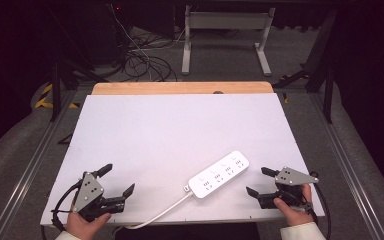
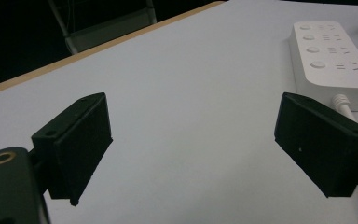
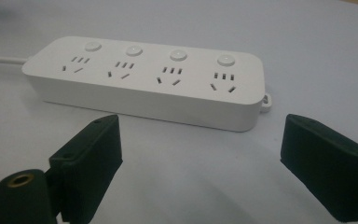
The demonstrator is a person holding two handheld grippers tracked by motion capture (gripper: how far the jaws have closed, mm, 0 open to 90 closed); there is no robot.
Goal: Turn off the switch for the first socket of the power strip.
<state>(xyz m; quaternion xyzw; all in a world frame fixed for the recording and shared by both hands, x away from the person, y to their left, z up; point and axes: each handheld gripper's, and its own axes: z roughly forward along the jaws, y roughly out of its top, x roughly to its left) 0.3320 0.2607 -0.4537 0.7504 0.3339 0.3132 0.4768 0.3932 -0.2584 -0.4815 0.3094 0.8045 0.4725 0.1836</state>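
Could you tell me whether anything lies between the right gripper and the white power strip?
Nothing visible does: bare white tabletop separates the open right gripper from the white plastic four-socket power strip.

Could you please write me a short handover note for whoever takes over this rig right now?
Left hand-held gripper: open, holding nothing, over the white table top near its front left corner.
Right hand-held gripper: open, holding nothing, facing the long side of the white four-socket plastic power strip.
The strip lies flat, diagonal, between both grippers; its white cable runs off the front edge.
Done: nothing gripped.
Left: probably approach and grasp the strip.
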